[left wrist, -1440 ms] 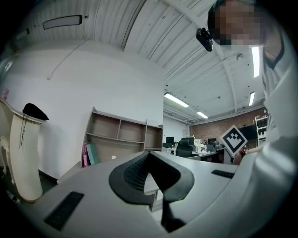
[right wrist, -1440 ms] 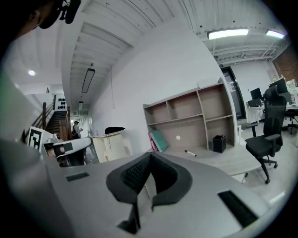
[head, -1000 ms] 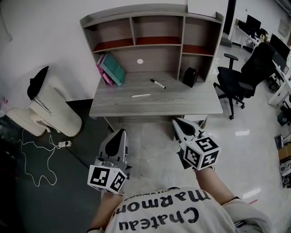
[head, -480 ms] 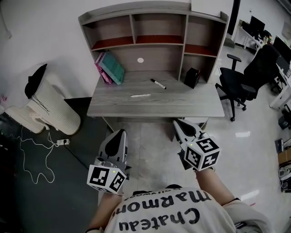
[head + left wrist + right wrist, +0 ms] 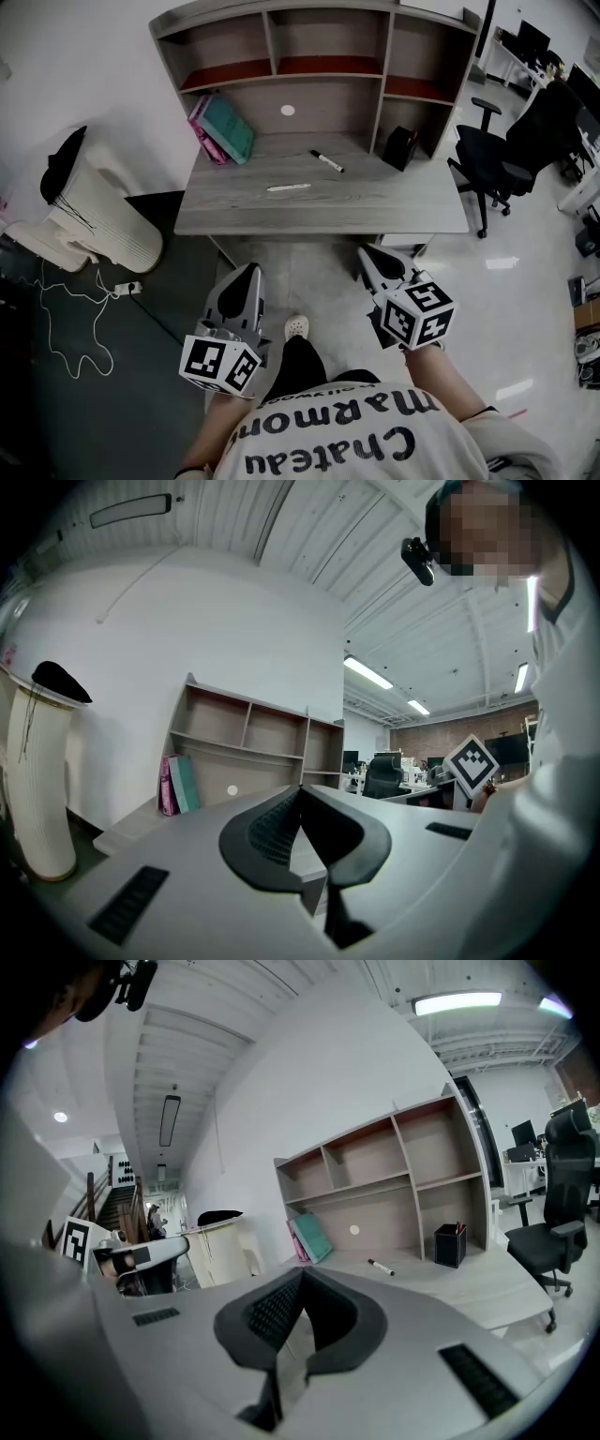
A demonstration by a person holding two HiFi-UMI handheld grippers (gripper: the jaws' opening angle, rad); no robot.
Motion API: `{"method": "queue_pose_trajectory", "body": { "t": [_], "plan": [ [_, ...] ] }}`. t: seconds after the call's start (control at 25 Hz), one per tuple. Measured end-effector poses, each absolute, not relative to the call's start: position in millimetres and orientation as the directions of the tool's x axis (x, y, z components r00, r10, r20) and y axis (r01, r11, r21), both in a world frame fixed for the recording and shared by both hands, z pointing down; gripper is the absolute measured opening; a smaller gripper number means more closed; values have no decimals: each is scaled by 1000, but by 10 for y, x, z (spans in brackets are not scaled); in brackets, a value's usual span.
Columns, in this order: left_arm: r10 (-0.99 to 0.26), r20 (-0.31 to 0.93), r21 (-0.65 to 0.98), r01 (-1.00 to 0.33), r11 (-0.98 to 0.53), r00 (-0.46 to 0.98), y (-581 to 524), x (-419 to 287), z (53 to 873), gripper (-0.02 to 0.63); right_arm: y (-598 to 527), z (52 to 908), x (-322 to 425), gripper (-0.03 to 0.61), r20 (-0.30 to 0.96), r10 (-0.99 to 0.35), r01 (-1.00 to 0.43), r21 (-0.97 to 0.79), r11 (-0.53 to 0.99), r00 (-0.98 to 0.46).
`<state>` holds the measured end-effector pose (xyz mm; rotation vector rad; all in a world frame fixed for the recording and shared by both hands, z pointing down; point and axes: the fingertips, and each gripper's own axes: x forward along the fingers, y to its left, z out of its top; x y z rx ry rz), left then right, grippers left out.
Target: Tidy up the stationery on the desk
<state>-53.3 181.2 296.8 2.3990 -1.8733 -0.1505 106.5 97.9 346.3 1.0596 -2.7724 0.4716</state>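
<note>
1. I am looking into an office with a pale glossy floor (image 5: 309, 272). A grey wooden desk (image 5: 394, 202) with a shelf hutch (image 5: 382, 67) stands against the white wall ahead.
2. Nearest me, the left gripper (image 5: 251, 272) has its jaws pressed together with nothing between them. It hangs over the floor, short of the desk's front edge.
3. The right gripper (image 5: 366, 251) is likewise closed and empty. Its tips are near the desk's front edge and touch nothing.
4. On the desktop a white pen-like stick (image 5: 288, 187) lies about mid-surface. A black marker (image 5: 327, 161) lies behind it, apart from it.
5. Farther back, a black pen holder (image 5: 401, 148) stands at the right rear under the hutch. Teal and pink books (image 5: 223, 129) lean at the left rear.
6. The holder's contents are too small for me to name. The hutch's top is cut off by the head view's edge, and my torso hides the floor below the grippers.
</note>
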Motion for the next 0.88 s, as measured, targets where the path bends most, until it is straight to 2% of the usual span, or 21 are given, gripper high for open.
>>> {"method": "queue_pose_trajectory", "body": {
  "t": [0.24,0.88],
  "plan": [
    [-958,-24,133,-948,-288,287,1347,-653,2976,15,606,3468,939,12,244,-647,-691,-236,684,-723],
    [-934,-48,125,-925,-358,355,-82,-1492,2766,14,-649,3311,224,12,235,-704,-742,-253,621,-670]
  ]
}}
